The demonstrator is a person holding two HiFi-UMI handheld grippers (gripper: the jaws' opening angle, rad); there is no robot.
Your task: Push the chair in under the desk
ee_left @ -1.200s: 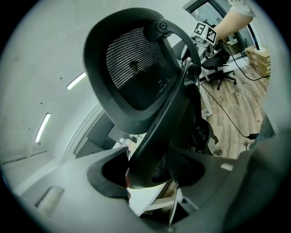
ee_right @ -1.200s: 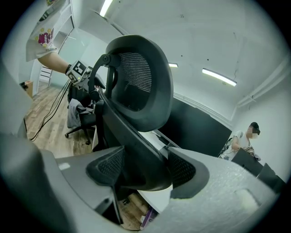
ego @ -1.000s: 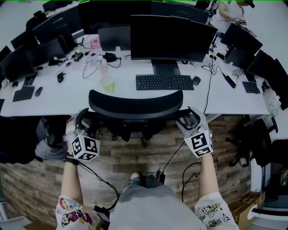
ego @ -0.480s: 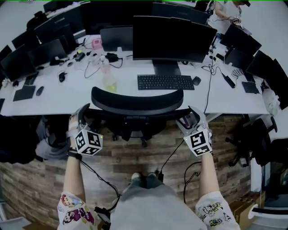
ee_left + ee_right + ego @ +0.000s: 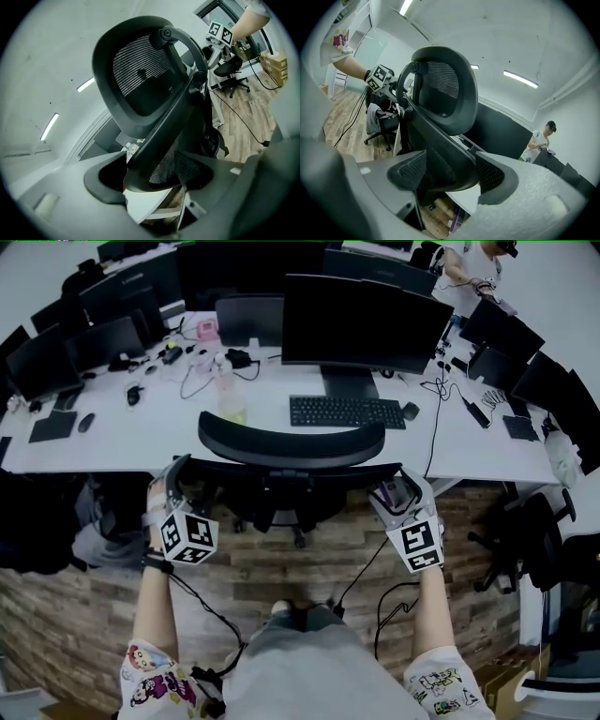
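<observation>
**A:** Where is the black mesh office chair (image 5: 291,442) now?

**B:** It's at the near edge of the long white desk (image 5: 141,442), centred on the flat black keyboard (image 5: 345,412) that lies on the desk. From the head view its curved headrest overlaps the desktop, and its base shows just below the desk's near edge.

**A:** And the tongs?

**B:** The left gripper (image 5: 176,472) and right gripper (image 5: 396,488) are both just short of the desk's near edge. Both pairs of jaws have just been opening and are spread wide. A side edge of the backrest sits between each pair, but neither pair is pinching it.
</observation>
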